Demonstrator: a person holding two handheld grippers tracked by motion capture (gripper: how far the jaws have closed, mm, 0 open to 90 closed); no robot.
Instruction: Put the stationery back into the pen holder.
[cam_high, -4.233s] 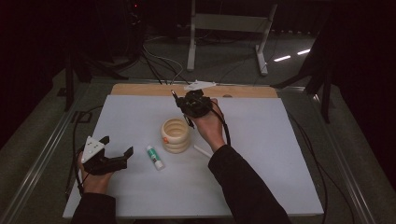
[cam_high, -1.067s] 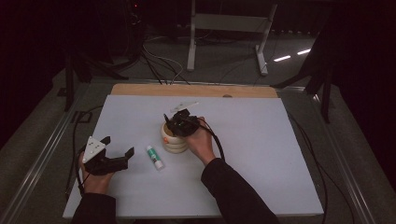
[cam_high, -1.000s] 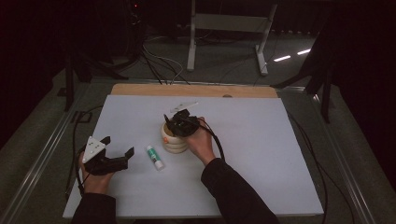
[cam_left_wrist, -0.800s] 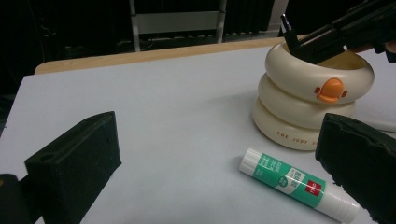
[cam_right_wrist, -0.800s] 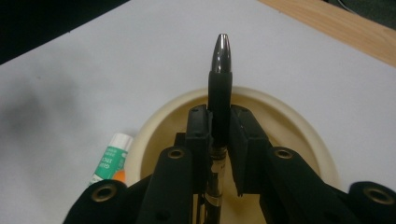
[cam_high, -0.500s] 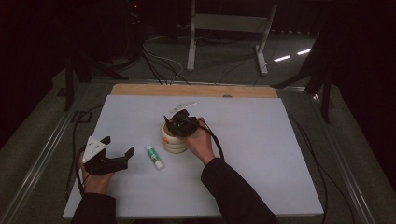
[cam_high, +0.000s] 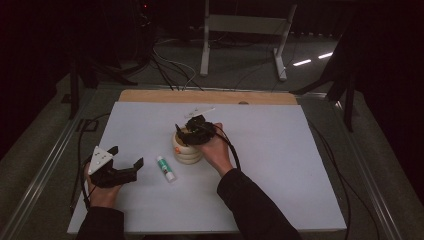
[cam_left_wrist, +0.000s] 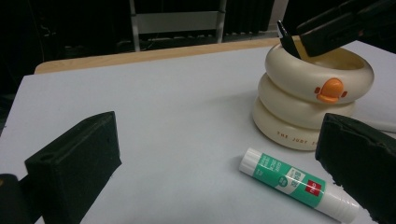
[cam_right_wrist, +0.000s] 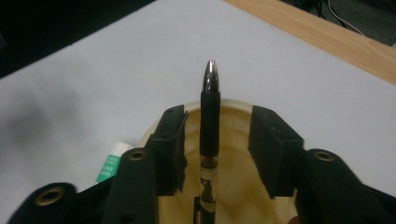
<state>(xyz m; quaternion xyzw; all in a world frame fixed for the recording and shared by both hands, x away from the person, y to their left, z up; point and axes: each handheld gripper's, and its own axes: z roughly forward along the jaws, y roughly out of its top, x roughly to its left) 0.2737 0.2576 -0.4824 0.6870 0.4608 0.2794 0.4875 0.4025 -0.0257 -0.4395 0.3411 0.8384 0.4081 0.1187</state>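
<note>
Our right gripper (cam_right_wrist: 212, 144) has just opened its jaws — the slim black pen (cam_right_wrist: 209, 122) now stands free in the cream ring-shaped cup (cam_left_wrist: 312, 95) — while our left gripper (cam_left_wrist: 224, 163) waits, jaws apart, near the white-and-green glue stick (cam_left_wrist: 297, 183).

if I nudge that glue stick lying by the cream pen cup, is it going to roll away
Probably, if pushed sideways: the glue stick is a smooth round tube lying flat on the white table. Pushed along its length it would more likely slide. It looks small and rigid, so likely light and easy to pinch.
</note>
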